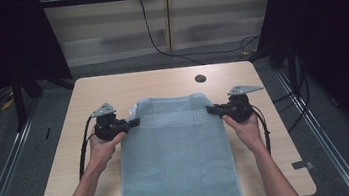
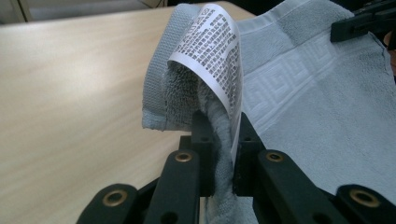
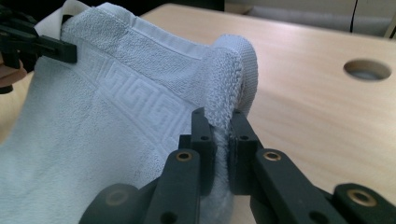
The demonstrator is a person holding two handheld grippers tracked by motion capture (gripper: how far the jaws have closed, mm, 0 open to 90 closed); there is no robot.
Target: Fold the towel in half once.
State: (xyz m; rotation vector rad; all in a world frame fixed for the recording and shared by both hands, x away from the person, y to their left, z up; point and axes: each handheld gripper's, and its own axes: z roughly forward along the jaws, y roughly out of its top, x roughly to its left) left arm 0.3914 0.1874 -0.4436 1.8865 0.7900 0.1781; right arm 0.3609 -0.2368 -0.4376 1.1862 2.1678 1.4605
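Place: probably a lab or recording booth.
Table [image 1: 160, 82]: pale wood, with round cable hole [image 1: 200, 78] near far edge.
Around table: black curtains [image 1: 334, 18] on both sides.
Beyond table: grey carpet, trailing cable [image 1: 155, 42], panelled wall [image 1: 213, 17].

Towel [image 1: 177, 153] near end cut off by bottom edge. Label [image 2: 217, 51] print above left fingers [image 2: 203, 135] too small to read; its lower end hidden between them.
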